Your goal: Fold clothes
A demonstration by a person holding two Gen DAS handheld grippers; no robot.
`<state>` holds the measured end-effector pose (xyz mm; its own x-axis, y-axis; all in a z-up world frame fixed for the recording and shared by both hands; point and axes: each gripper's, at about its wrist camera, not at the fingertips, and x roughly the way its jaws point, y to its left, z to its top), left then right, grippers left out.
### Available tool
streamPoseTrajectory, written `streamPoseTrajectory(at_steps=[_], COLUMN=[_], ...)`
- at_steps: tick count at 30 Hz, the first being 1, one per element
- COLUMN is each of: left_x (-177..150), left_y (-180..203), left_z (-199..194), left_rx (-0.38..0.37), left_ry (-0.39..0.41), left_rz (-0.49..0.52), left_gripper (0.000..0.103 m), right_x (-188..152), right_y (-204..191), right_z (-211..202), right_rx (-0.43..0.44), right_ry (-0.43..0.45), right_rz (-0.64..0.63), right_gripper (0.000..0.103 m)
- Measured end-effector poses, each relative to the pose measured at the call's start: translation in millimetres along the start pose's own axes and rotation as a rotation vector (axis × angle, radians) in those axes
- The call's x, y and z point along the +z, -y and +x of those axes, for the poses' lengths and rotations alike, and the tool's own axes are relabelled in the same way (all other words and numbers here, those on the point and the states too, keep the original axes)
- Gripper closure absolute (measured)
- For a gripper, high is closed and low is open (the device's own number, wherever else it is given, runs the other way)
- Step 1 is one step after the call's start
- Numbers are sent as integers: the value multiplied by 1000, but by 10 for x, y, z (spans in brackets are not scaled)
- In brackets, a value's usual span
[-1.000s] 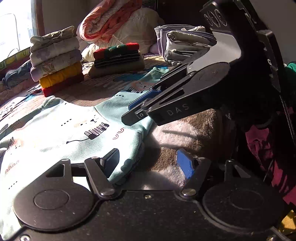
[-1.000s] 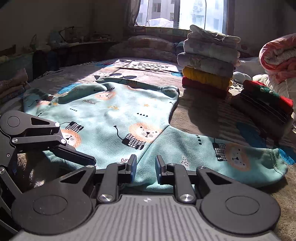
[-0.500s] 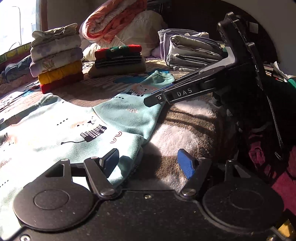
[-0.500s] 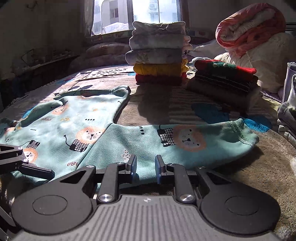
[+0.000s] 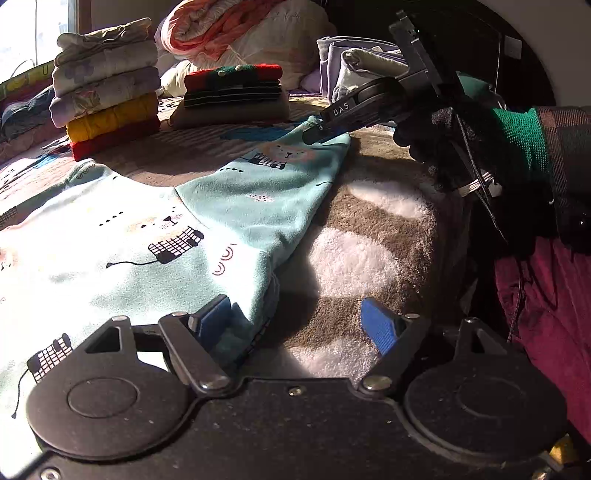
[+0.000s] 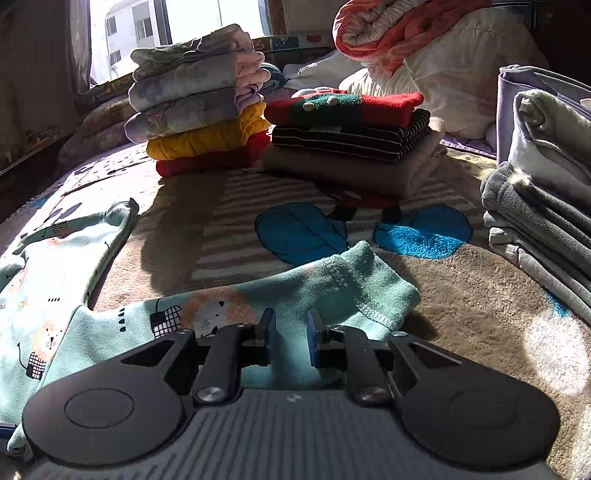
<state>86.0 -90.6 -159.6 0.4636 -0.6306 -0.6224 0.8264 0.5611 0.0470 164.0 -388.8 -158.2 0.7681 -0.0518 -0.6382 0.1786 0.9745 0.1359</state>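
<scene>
A teal lion-print garment (image 5: 147,221) lies spread flat on the patterned bed blanket (image 5: 369,240). My left gripper (image 5: 295,321) is open and low over the blanket. Its left blue pad rests at the garment's near hem corner, and its right pad is over bare blanket. One long limb of the garment runs off to a cuff (image 6: 369,284). My right gripper (image 6: 291,336) hovers right at that cuff with a narrow gap between its fingers, the cloth lying just beyond and below them. From the left wrist view, the right gripper (image 5: 314,136) tips down onto the cuff end.
Folded stacks stand at the back: a pastel, yellow and red one (image 6: 199,110), a red-green striped one (image 6: 351,125), and grey ones at right (image 6: 535,184). Behind them is a rolled quilt (image 6: 388,29). A gloved hand (image 5: 480,147) holds the right gripper.
The right gripper has travelled right along the garment's limb, from near the left gripper to the cuff. The left gripper has stayed open at the hem corner.
</scene>
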Motion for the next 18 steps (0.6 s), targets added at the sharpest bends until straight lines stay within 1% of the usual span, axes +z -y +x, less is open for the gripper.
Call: streamPoseTrajectory(at_steps=[1,2,3,4,5,6,9,10,12,14,16,18], left_x=[-2,7,14,14,6,-5,-25,-24,-23,-24,-26,-27], left_y=[8,-6,-34,-61,-73,-79,-80,-78,-83,-100,-119,-133], left_z=[4,-5,-23,-35,-37,-35,-31,-31,-32,-43,-57,-92], left_rx=[4,-1,-10,-19,-22,-23,-24,-24,-27,-33,-39,-43], left_ry=[-3,-3,2,5,7,7,8,7,5,3,1,1], left_rz=[8,-1,-19,-34,-38,-38,-35,-33,-31,-33,-37,-36], left_gripper=[25,25,25,25,25,25,25,25,25,24,24,24], right_x=[43,96,135,171,205,227,253,237,200,209,238,265], right_y=[88,165,197,199,201,194,227,279,440,413,319,357], right_z=[42,33,11,-24,-55,-33,186,272,323,306,287,247], right_rx=[-26,-31,-14,14,43,62,55,20,53,39,2,-20], right_ry=[3,22,44,85,123,124,55,22,23,15,9,12], right_rz=[35,91,118,115,113,108,106,123,218,210,146,204], right_gripper=[96,94,92,89,89,89,91,92,92,91,89,85])
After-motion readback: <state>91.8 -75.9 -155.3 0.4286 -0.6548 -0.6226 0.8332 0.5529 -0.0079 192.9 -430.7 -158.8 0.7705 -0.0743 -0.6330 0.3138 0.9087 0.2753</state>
